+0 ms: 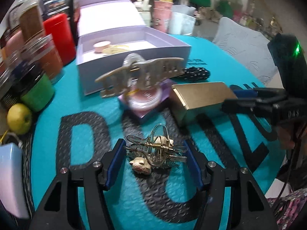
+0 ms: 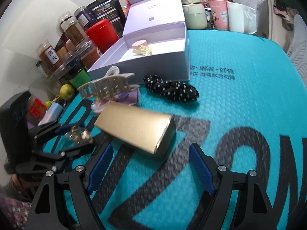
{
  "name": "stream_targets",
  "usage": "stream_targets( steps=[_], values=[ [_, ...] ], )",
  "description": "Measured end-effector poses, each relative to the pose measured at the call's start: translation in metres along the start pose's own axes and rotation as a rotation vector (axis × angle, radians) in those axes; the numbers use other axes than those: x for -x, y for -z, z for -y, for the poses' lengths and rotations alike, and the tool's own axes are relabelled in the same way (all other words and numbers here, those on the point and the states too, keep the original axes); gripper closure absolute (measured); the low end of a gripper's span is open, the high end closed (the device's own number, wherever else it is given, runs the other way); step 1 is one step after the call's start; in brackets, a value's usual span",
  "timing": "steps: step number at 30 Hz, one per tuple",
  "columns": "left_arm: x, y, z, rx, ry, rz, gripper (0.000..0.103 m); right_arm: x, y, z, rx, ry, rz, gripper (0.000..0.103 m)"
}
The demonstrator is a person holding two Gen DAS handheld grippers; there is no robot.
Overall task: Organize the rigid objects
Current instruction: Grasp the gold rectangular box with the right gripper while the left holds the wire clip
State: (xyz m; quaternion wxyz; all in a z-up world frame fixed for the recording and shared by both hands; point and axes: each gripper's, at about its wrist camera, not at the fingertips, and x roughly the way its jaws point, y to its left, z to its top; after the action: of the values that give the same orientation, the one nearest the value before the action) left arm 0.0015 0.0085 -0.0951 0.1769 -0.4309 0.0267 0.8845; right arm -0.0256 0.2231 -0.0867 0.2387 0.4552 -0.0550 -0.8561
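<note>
A clear hair claw (image 1: 156, 149) with a gold spring and a small cream charm lies on the teal mat (image 1: 220, 57), and my left gripper (image 1: 153, 150) is shut on it, one blue pad against each end. The same gripper (image 2: 76, 134) shows at the left of the right wrist view with the claw in it. My right gripper (image 2: 151, 149) stands open, its fingertips on either side of the near end of a gold rectangular case (image 2: 138, 126). An open lavender box (image 1: 134, 61) at the back holds a pink piece and yellow clips.
A big beige claw clip (image 1: 140, 76) rests on a pink round compact (image 1: 143, 99). A black dotted scrunchie (image 2: 170, 90) lies beside the lavender box. Jars, a red canister (image 1: 59, 38) and a green apple (image 1: 19, 118) crowd the left edge. Cups stand at the back.
</note>
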Motion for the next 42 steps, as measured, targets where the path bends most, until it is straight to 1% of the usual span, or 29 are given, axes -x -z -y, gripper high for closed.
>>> stream_targets(
  steps=[2,4,5,7,9,11,14,18,24,27,32,38,40,42],
  values=[
    [0.002,0.003,-0.007,0.056,-0.001,0.001,0.042,-0.004,-0.006,-0.002,0.024,-0.001,0.007,0.021],
    [0.003,0.005,-0.012,0.085,0.002,0.007,0.042,-0.007,-0.01,-0.006,0.056,0.011,0.023,0.02],
    [0.004,0.005,-0.014,0.094,-0.005,0.005,0.042,-0.008,-0.011,-0.007,0.065,0.017,0.033,0.016],
    [0.004,0.004,-0.013,0.092,-0.025,0.006,0.042,-0.011,-0.012,-0.009,0.077,0.015,0.04,0.015],
    [0.005,0.004,-0.014,0.085,-0.035,0.007,0.042,-0.014,-0.013,-0.011,0.085,-0.007,0.03,0.015],
    [0.006,0.005,-0.015,0.086,-0.037,0.005,0.042,-0.016,-0.014,-0.015,0.092,-0.018,0.02,0.015],
    [0.008,0.007,-0.017,0.096,-0.034,0.001,0.042,-0.014,-0.012,-0.02,0.103,-0.011,0.011,0.014],
    [0.012,0.007,-0.021,0.11,-0.046,0.002,0.042,-0.011,-0.005,-0.025,0.093,-0.035,-0.013,0.014],
    [0.017,0.01,-0.032,0.138,-0.074,0.004,0.042,-0.002,0.008,-0.029,0.041,-0.069,-0.025,0.014],
    [0.02,0.012,-0.037,0.161,-0.098,0.01,0.042,0.001,0.013,-0.036,0.054,-0.078,-0.03,0.014],
    [0.025,0.017,-0.051,0.212,-0.131,0.008,0.042,0.001,0.016,-0.045,0.081,-0.07,-0.035,0.014],
    [0.028,0.019,-0.06,0.23,-0.162,0.003,0.042,-0.01,0.006,-0.053,0.165,0.007,-0.01,0.014],
    [0.028,0.02,-0.063,0.24,-0.164,0.002,0.042,-0.019,0.001,-0.055,0.196,0.023,-0.029,0.014],
    [0.029,0.02,-0.066,0.253,-0.164,0.005,0.042,-0.028,-0.003,-0.059,0.235,0.022,-0.046,0.015]
  ],
)
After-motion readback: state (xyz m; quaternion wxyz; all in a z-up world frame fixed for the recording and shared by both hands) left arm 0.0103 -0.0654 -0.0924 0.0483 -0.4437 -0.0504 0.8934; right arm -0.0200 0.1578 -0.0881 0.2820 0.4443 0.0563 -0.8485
